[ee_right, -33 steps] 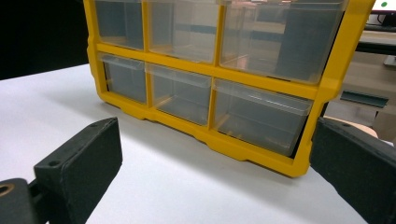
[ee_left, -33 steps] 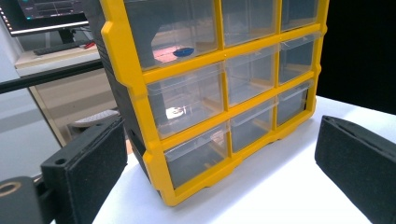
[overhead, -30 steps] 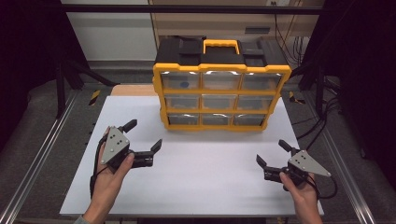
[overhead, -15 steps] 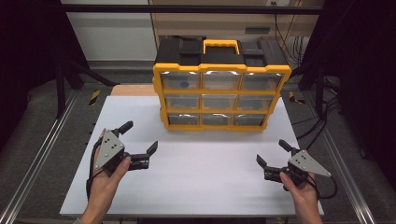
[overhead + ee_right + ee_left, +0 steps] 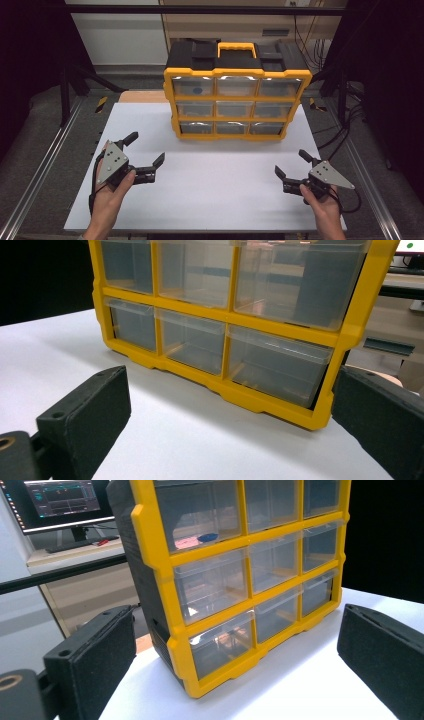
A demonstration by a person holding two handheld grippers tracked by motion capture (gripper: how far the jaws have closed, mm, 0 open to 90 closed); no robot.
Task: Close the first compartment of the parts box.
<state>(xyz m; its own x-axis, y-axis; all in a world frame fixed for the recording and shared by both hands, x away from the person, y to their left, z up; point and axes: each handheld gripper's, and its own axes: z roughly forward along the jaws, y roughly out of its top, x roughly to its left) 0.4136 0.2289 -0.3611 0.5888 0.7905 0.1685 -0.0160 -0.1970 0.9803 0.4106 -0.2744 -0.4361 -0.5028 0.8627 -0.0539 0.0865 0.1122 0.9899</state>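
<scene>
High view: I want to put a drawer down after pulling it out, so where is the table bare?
The white table is bare in the wide strip between the drawer cabinet and the near edge, bordered by the left gripper and the right gripper. A narrower bare patch lies left of the cabinet. The back is crowded by the cabinet.

The organizer [image 5: 236,102] in the upper middle of the frame had a glossy yellow plastic frame, a matt black plastic top, and clear, shiny plastic drawers [image 5: 216,582]. My table [image 5: 210,185] looked smooth, matt white. My left tongs [image 5: 145,155] and right tongs [image 5: 294,164] bore rough matt black pads and dull grey metal plates.
</scene>
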